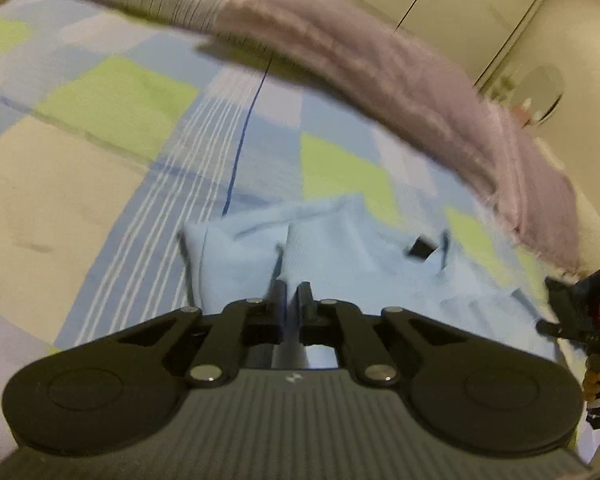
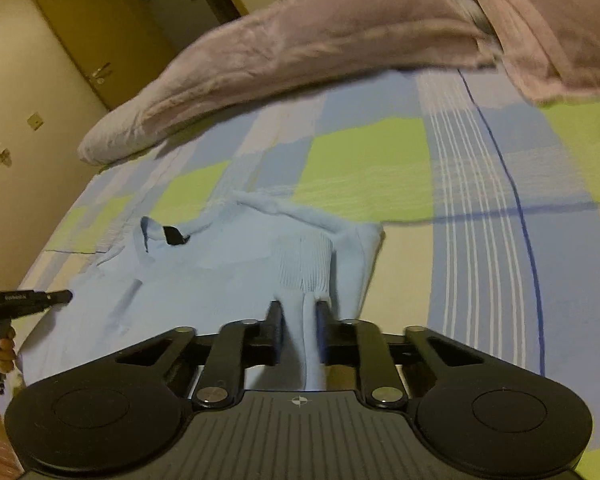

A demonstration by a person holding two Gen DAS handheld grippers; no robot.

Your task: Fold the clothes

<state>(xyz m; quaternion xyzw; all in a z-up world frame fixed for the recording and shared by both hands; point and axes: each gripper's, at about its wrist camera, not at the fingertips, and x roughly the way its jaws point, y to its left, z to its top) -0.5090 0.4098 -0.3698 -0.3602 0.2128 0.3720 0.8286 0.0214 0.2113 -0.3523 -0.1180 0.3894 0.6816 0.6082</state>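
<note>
Light-blue knit sweater [image 2: 228, 280] is lying mostly flat on my checked bedsheet [image 2: 364, 168], the one with green, blue and cream squares plus a band of thin white stripes. It sits toward the near edge of the bed, with its ribbed cuff [image 2: 306, 264] folded in over the body and a small black label [image 2: 174, 236] showing at the neck opening.

My left gripper [image 1: 292, 294] has its two black fingers pulled almost together, and there's a fold of the blue knit pinched between them, so it's clamped on the sweater. From that camera the fabric [image 1: 340, 248] spreads out ahead and to the right, with the same black label [image 1: 420, 247] visible further on.

My right gripper [image 2: 298, 310] has its fingers a bit further apart, but a strip of the sweater runs straight down between them and both pads [image 2: 275, 312] look like they're pressing on it, so I'd call that gripped too. The ribbed cuff is just ahead of those fingertips.

Across the far side of the bed there's a fuzzy mauve blanket [image 2: 340, 32] bunched up in a long roll. A wooden door [image 2: 96, 28] stands behind it in the right view. At the left edge of that view a hand [image 2: 0, 350] is holding a black gripper; its finger [image 2: 40, 299] reaches the sweater's edge. Left view is blurry, so fine detail there is hard to tell.
</note>
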